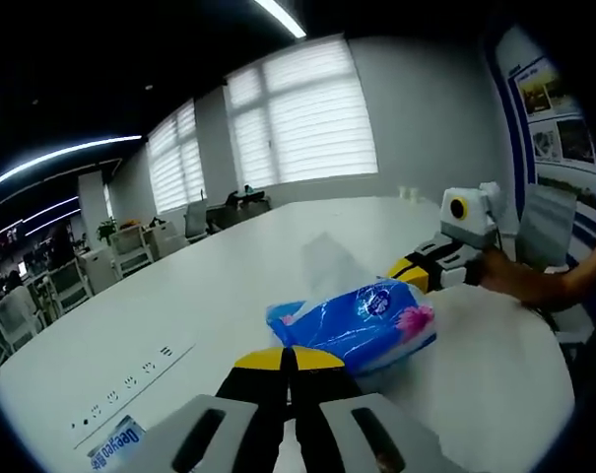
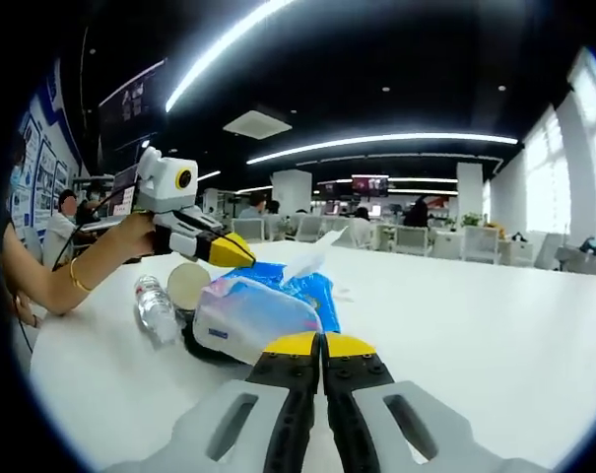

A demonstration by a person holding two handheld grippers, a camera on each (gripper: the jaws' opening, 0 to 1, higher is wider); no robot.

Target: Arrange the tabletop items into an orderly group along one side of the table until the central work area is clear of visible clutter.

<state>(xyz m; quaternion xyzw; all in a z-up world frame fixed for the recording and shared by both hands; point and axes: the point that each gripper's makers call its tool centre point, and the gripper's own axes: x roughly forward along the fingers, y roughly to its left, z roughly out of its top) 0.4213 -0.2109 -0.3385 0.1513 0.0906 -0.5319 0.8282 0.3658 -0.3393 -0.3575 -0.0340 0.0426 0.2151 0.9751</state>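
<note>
White tabletop [image 1: 278,266] carries a blue tissue pack [image 1: 362,320] at one o'clock of the left gripper [image 1: 291,357]; both grippers' fingers [image 2: 322,347] together, holding nothing.

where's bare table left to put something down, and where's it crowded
Bare table runs wide from the blue tissue pack toward the far chairs. Crowded: the white-wrapped pack, water bottle and round lid cluster beside the tissue pack, under the left tongs.

Window blinds [image 1: 298,118], office chairs [image 1: 130,246] and wall posters [image 1: 559,118] surround the room.
</note>
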